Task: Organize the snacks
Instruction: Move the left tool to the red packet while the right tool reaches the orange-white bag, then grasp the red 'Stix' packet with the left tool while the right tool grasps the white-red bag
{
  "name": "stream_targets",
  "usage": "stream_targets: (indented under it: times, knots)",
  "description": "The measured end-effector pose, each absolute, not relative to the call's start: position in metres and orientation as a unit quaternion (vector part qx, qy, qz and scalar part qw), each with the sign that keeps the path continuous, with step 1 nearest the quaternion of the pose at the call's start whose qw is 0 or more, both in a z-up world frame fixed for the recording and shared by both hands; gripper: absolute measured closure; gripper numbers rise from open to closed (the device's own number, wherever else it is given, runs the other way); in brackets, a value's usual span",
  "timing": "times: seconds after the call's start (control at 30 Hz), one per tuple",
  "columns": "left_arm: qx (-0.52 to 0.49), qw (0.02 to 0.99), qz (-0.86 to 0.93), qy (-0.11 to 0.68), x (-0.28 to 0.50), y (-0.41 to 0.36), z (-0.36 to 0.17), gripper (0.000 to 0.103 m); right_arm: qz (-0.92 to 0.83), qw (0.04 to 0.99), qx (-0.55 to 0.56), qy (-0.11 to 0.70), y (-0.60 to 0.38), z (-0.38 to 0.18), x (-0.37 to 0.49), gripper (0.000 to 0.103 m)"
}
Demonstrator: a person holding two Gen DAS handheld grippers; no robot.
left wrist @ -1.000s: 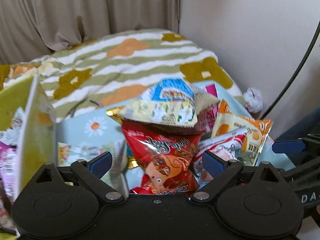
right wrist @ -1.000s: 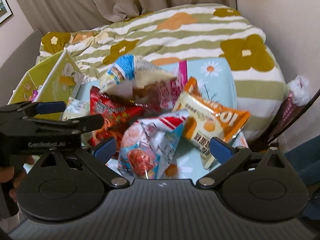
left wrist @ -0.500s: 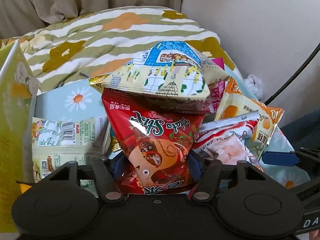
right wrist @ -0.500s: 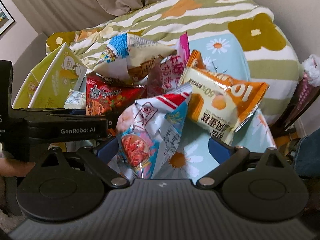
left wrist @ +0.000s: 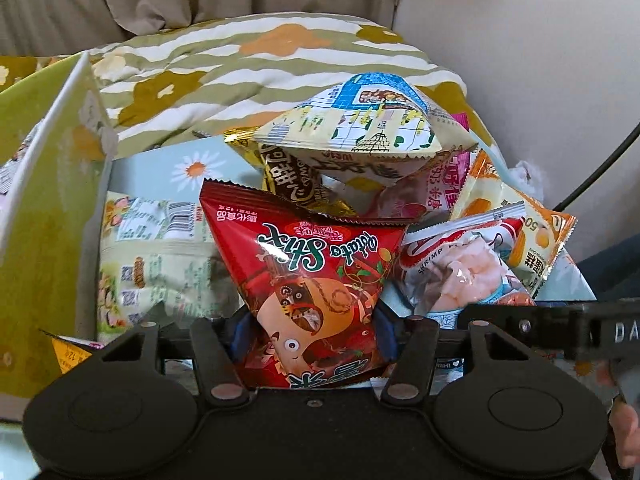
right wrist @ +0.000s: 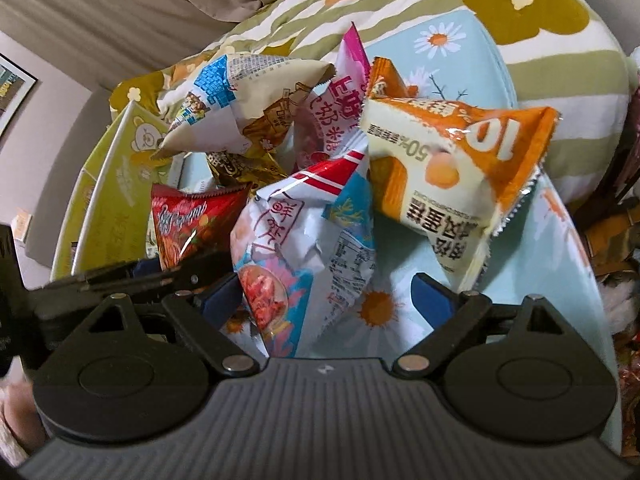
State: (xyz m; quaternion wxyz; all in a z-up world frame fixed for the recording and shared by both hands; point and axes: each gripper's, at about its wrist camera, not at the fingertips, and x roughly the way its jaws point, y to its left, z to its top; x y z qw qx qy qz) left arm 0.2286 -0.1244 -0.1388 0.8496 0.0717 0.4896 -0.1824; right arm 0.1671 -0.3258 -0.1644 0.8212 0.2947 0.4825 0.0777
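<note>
In the left wrist view, the left hand-held gripper (left wrist: pixel 312 330) pinched the lower end of the red potato-stick bag (left wrist: pixel 308 276), its blue pads pressed into both sides. That bag stood in the heap on the bed, with the cream and blue bag (left wrist: pixel 360 128) leaning over its top edge and the shrimp cracker bag (left wrist: pixel 468 276) just beside it. Lifting it could topple the cream bag, since that one seemed to rest partly on it. A yellow-green box (left wrist: pixel 44 208) stood open at the left.

In the right wrist view, the right hand-held gripper (right wrist: pixel 328 300) was spread wide around the shrimp cracker bag (right wrist: pixel 304 248), its pads apparently clear of it. Closing there might also catch the orange cake bag (right wrist: pixel 452 184) leaning close by. The snacks lay on a pale blue daisy sheet (right wrist: pixel 520 280), with a striped floral quilt (right wrist: pixel 540 40) and beige curtains (right wrist: pixel 100 12) behind.
</note>
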Motion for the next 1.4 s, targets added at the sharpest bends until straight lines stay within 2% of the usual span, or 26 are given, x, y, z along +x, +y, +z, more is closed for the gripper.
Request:
stream_targets:
  times: [0.27,0.47,0.53,0.67,0.7,1.03,1.4]
  knots:
    - [0.065,0.858,-0.171,0.480,0.218,-0.125,-0.134,0.040,0.084,0.816,0.307,0.482,-0.323,-0.164,0.184,0.000]
    - [0.055,0.864,-0.162,0.473,0.214,-0.124,-0.134,0.040,0.097,0.810,0.302,0.493,-0.318,-0.168,0.193,0.009]
    - [0.054,0.866,-0.159,0.471,0.212,-0.123,-0.133,0.040,0.101,0.813,0.293,0.493,-0.315,-0.166,0.193,0.013]
    - [0.051,0.869,-0.155,0.467,0.208,-0.123,-0.133,0.041,0.108,0.818,0.274,0.494,-0.310,-0.161,0.191,0.035]
    - [0.048,0.870,-0.155,0.466,0.207,-0.123,-0.132,0.041,0.108,0.820,0.266,0.496,-0.310,-0.160,0.190,0.036]
    - [0.030,0.884,-0.160,0.438,0.193,-0.129,-0.107,0.041,0.103,0.841,0.241,0.472,-0.314,-0.130,0.170,0.038]
    - [-0.004,0.911,-0.138,0.389,0.169,-0.116,-0.055,0.041,0.115,0.868,0.204,0.437,-0.313,-0.080,0.149,0.039]
